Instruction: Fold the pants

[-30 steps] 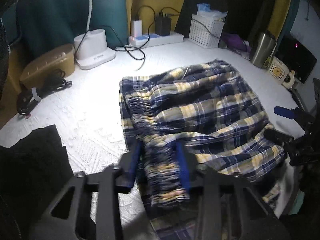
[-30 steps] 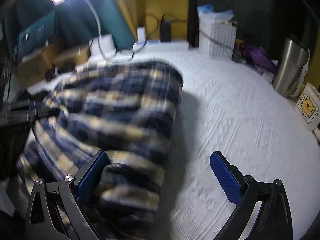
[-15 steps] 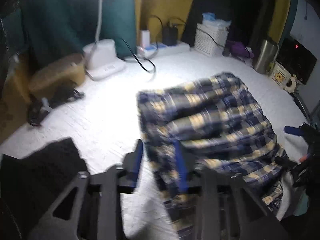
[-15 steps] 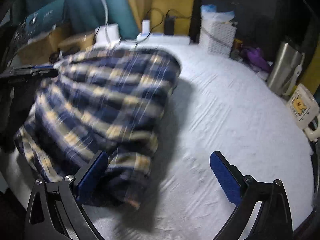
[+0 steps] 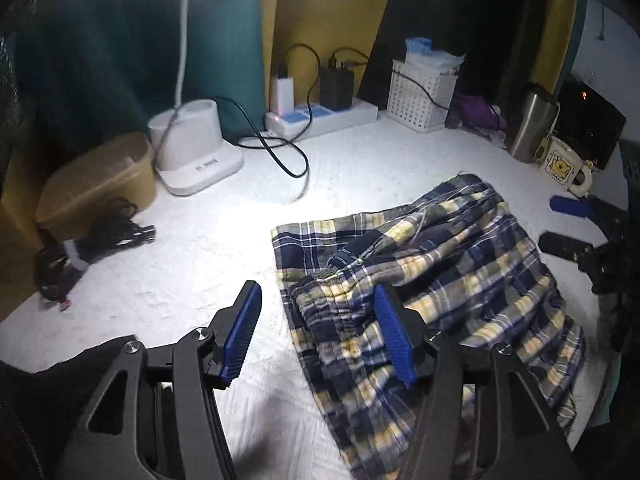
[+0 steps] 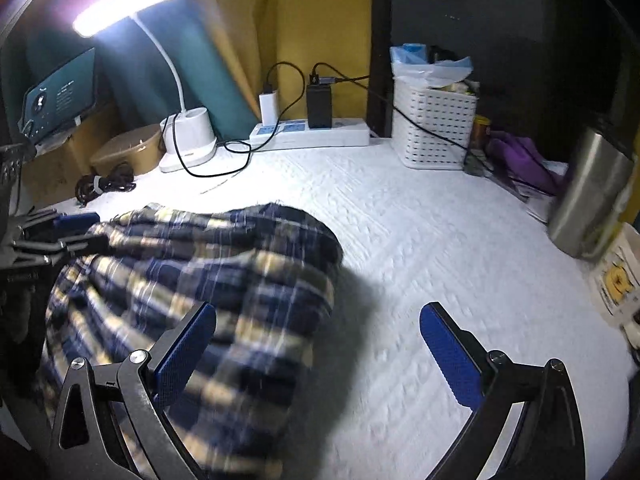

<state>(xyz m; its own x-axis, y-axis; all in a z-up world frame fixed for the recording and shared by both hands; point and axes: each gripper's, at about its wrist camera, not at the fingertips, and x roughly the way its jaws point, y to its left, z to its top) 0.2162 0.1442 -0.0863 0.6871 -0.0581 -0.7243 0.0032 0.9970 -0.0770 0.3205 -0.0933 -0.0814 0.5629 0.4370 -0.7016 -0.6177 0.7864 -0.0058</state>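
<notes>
Both grippers gape; pants [image 5: 432, 280] apparently lie folded.

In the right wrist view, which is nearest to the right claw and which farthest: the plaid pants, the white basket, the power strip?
From the right claw:
1. Plaid pants, on the left, passing behind the claw's left finger.
2. White basket, back right on the white cover.
3. Power strip, at the back wall, left of the basket.
Basket and strip are nearly level; their order is uncertain.

Home bedroom: white quilted bedding [image 6: 420, 240], desk lamp [image 6: 188, 136], mug [image 5: 564, 166].
</notes>
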